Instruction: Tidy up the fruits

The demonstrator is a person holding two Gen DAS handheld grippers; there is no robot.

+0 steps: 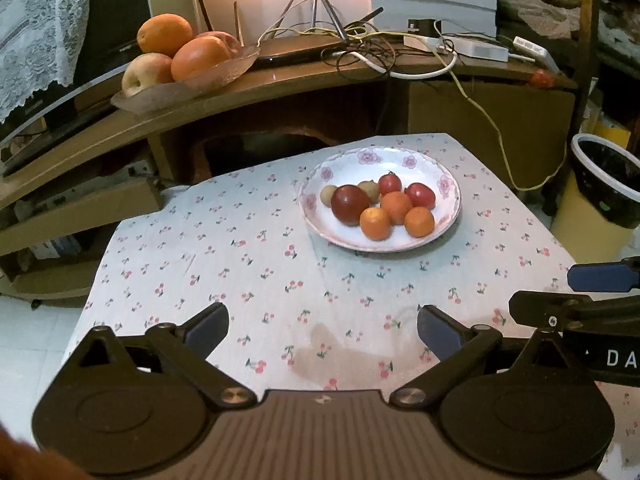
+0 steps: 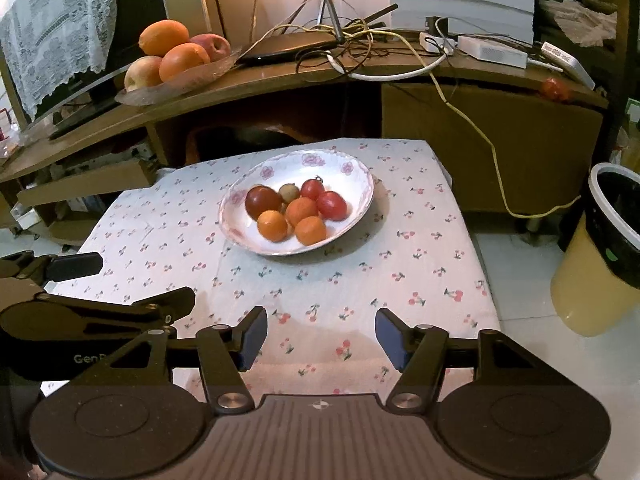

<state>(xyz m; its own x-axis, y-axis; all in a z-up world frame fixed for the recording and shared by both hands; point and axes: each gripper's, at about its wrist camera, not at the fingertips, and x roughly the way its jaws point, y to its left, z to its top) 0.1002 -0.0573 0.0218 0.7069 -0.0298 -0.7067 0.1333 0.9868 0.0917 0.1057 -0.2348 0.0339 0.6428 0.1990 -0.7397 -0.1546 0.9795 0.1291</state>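
The white cotton tablecloth (image 1: pixel 248 264) is showing a pattern of small red cherries with green stems. The round white ceramic plate (image 1: pixel 400 160) is wearing pink flowers along its rim. Inside it, three small orange round fruits (image 1: pixel 396 208) are glowing next to two bright red small tomatoes (image 1: pixel 420 195), one dark red larger tomato (image 1: pixel 350 205) and two small brownish fruits (image 1: pixel 329 195). On the brown wooden shelf (image 1: pixel 300 76), the clear glass dish (image 1: pixel 160 94) is carrying big orange oranges (image 1: pixel 165 34) and pale pink-yellow apples (image 1: pixel 146 74). The pads of the black left gripper (image 1: pixel 322 330) are looking dark blue. The yellow bin (image 2: pixel 592 280) is having a black liner.
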